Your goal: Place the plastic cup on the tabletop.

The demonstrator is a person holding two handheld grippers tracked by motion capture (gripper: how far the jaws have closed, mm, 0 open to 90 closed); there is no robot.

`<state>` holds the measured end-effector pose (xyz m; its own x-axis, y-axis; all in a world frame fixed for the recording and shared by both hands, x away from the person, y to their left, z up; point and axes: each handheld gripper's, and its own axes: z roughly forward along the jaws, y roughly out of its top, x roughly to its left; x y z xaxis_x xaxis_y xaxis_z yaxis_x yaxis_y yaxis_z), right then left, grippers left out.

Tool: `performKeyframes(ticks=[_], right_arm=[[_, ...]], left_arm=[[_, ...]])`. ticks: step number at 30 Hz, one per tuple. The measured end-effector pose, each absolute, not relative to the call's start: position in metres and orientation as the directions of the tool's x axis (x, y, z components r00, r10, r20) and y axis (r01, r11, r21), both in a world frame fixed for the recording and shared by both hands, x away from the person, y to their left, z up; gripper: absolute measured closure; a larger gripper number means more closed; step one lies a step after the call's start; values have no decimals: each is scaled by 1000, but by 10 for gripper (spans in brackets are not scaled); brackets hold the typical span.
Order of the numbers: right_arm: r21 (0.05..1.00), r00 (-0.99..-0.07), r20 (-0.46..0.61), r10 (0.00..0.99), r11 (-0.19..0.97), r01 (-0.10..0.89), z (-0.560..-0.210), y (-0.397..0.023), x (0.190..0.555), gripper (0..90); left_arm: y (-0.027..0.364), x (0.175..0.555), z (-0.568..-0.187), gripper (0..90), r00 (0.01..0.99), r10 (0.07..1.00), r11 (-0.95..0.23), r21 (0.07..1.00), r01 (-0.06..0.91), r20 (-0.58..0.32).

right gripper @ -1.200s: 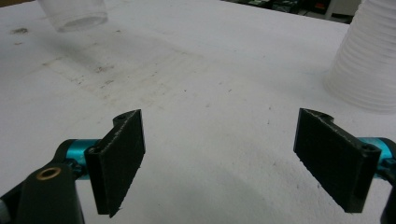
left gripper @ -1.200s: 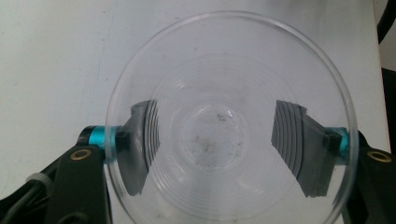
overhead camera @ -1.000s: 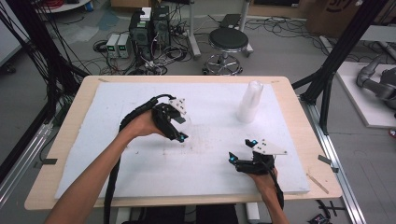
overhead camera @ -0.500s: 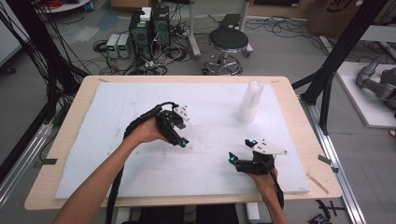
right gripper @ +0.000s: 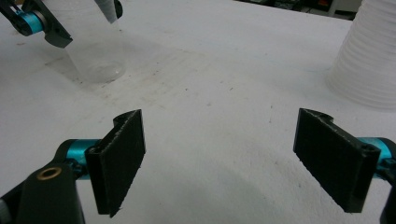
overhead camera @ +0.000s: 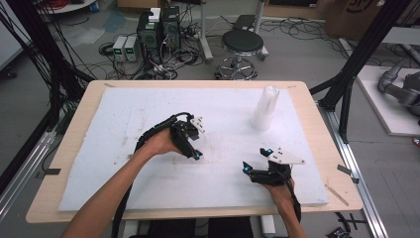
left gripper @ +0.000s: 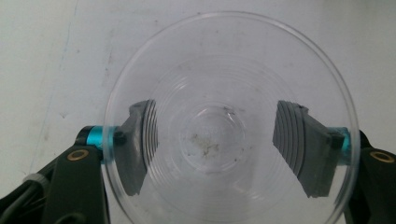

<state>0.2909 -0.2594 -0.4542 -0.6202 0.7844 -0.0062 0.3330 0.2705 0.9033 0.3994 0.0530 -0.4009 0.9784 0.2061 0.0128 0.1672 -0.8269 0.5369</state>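
Note:
A single clear plastic cup [left gripper: 215, 70] stands upright on the white foam board [overhead camera: 124, 114], left of centre. My left gripper [left gripper: 215, 140] reaches down around it, one pad on each side of the cup's body. Its jaws have just been opening; the cup is still between them and its rim looks round and unsqueezed. From the right gripper view the same cup [right gripper: 95, 51] rests on the board with the left gripper [right gripper: 70, 14] at its top. My right gripper [overhead camera: 256, 159] lies low near the board's front right, open [right gripper: 219, 154], nothing between its pads.
A tall stack of clear cups [overhead camera: 264, 109] stands at the back right of the board, also the stack [right gripper: 369, 60] in the right gripper view. The board lies on a wooden table [overhead camera: 322, 129]. A stool [overhead camera: 241, 44] and computer boxes sit on the floor behind.
My left hand has come down and slightly right with the cup, and the cup now rests on the board. The right gripper has stayed where it was.

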Motion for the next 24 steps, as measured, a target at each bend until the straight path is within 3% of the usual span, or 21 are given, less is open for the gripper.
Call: performKeyframes(ticks=[3,6,9,19,24], right_arm=[[903,-620,-3,784,269,335,-454,-260,291,168],[903,-620,-3,785,268,335,-454,-260,291,168],[905,-621,-12,784,273,327,-454,-259,291,169],[904,-620,-8,785,271,331,-454,-259,291,169],[907,-618,-13,786,269,323,-454,-259,290,168]], left_arm=[[52,399,-402,254,978,210,-827,537,167,20],[53,397,-406,115,973,226,-811,562,162,46],[56,396,-410,66,971,236,-805,568,172,40],[72,393,-419,55,961,275,-765,606,218,1],[91,384,-417,55,956,294,-706,670,230,-18]])
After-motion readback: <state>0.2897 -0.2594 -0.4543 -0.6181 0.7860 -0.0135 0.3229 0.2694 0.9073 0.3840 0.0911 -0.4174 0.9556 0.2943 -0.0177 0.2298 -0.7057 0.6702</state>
